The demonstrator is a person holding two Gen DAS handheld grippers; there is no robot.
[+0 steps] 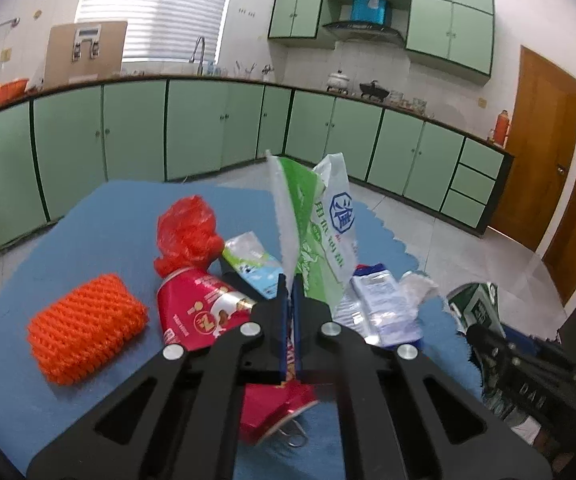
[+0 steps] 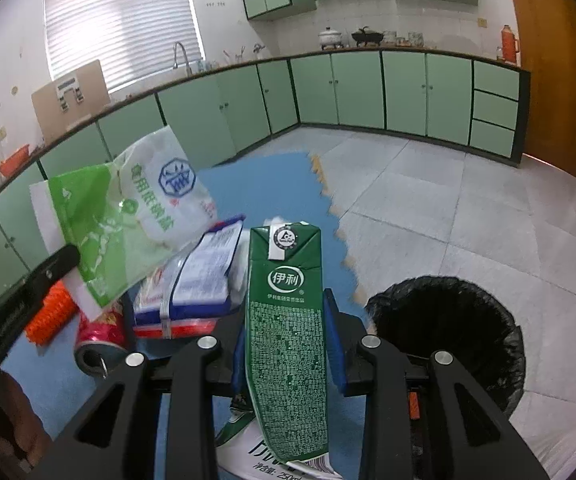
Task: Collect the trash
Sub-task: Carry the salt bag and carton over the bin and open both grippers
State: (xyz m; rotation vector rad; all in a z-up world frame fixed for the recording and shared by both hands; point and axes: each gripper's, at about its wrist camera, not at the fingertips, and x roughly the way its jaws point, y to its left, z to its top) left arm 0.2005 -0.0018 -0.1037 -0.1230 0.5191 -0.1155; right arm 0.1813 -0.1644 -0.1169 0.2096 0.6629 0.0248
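The right tool (image 2: 286, 344) is clamped on a green milk box (image 2: 286, 320). The box stands upright between the pads, just left of the bin (image 2: 448, 344) with the black liner. It looks like thin card, light and most likely empty, so a hard squeeze would dent it. The flat sides in the middle are the best place to hold it, and that is where the tool has it. White signs on the box read "伊利". A second white box under it shows "250", the rest too cut off to read.

The left tool (image 1: 288, 286) is pinched shut on the edge of a green and white bag (image 1: 312, 216). The bag hangs up in the air, left of the bin and above the other trash. It is soft, floppy and slippery, so a grip on the sealed edge seems safest. It has a blue six-sided badge and green Chinese words I cannot read well.

Left of the bin, on the blue mat (image 1: 100, 220), lie a red can (image 1: 196, 304), a red bag (image 1: 188, 232), an orange net (image 1: 86, 326) and a blue and white packet (image 1: 380, 300).
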